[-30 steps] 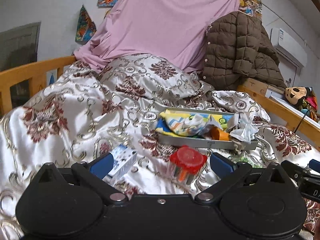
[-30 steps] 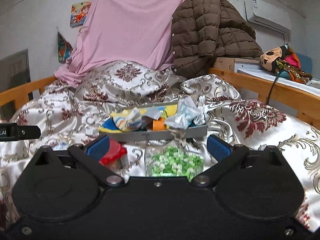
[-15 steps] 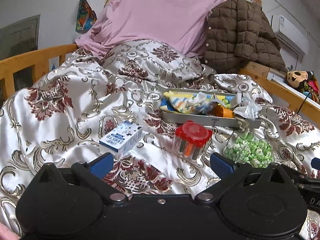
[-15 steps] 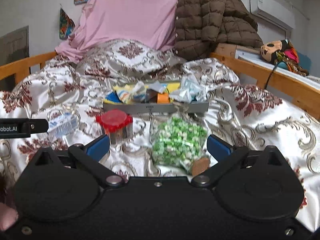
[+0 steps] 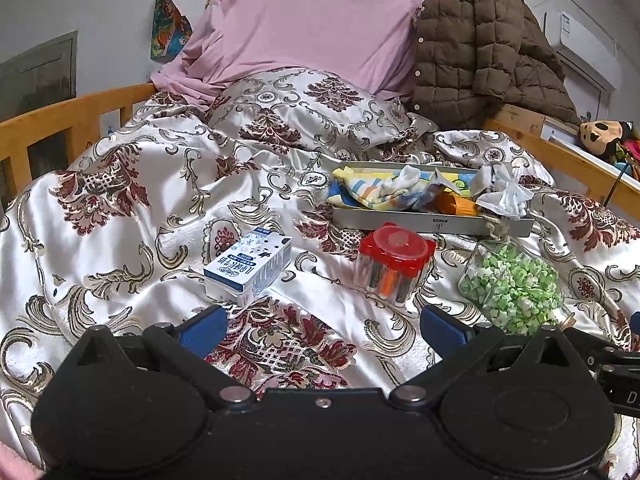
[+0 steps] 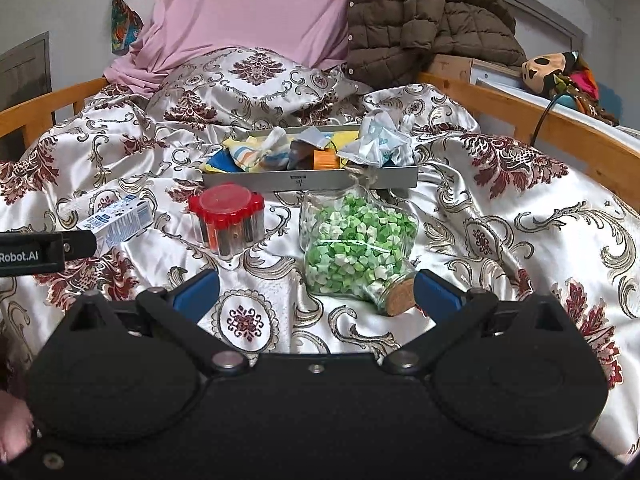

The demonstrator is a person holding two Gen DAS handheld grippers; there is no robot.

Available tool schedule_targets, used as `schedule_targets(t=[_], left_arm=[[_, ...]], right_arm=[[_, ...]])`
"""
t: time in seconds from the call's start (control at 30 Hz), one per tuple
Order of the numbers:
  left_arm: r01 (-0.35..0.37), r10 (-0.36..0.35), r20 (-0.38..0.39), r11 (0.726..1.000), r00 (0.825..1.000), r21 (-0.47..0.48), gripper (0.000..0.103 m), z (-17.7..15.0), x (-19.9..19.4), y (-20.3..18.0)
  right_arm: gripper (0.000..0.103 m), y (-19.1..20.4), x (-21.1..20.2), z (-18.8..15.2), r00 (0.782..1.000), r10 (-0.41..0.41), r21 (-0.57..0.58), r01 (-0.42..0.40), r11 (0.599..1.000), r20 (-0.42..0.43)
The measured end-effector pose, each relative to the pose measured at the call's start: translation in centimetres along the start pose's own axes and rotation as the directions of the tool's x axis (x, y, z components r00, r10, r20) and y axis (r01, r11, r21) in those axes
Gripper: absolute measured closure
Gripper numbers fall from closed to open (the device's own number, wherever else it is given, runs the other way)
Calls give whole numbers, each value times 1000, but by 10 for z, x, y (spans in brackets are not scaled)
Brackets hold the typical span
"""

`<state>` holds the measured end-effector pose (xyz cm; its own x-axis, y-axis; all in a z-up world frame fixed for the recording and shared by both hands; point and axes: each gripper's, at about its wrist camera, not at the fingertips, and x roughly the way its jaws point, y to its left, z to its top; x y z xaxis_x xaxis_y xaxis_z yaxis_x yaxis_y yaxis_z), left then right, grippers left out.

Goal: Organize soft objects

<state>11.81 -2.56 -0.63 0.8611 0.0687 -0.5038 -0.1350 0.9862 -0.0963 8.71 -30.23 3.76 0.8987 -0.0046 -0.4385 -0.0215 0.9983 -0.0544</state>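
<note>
Hovering spread and empty over the bedspread [image 5: 120, 220], the left gripper [image 5: 320, 330] and right gripper [image 6: 316, 294] appear between picks: soft cloths [image 6: 256, 152] already lie in the grey tray [image 6: 312, 180], so the next move requires choosing any remaining soft item.

A silver satin bedspread [image 5: 160, 200] carries maroon damask medallions and tan scrolls. At twelve o'clock hang a plain pink sheet [image 5: 320, 20] and a brown quilted jacket [image 5: 480, 48]. The grey tray [image 6: 312, 178] holds yellow, blue and orange striped cloths [image 6: 256, 156]; the jar [image 6: 352, 244] shows green and white.
</note>
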Motion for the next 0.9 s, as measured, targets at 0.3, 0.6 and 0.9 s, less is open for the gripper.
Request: schedule_targets(t=[0.3, 0.6, 0.9], left_arm=[[-4, 4, 4, 1000, 1000, 10, 1, -1, -1, -2], [-8, 8, 4, 1000, 1000, 9, 1, 0, -1, 0], [-7, 7, 4, 1000, 1000, 9, 1, 0, 0, 1]], right_arm=[[1, 0, 0, 1, 1000, 0, -3, 0, 1000, -2], [1, 1, 0, 1, 1000, 0, -6, 0, 1000, -6], [1, 1, 1, 1, 1000, 0, -9, 0, 1000, -8]])
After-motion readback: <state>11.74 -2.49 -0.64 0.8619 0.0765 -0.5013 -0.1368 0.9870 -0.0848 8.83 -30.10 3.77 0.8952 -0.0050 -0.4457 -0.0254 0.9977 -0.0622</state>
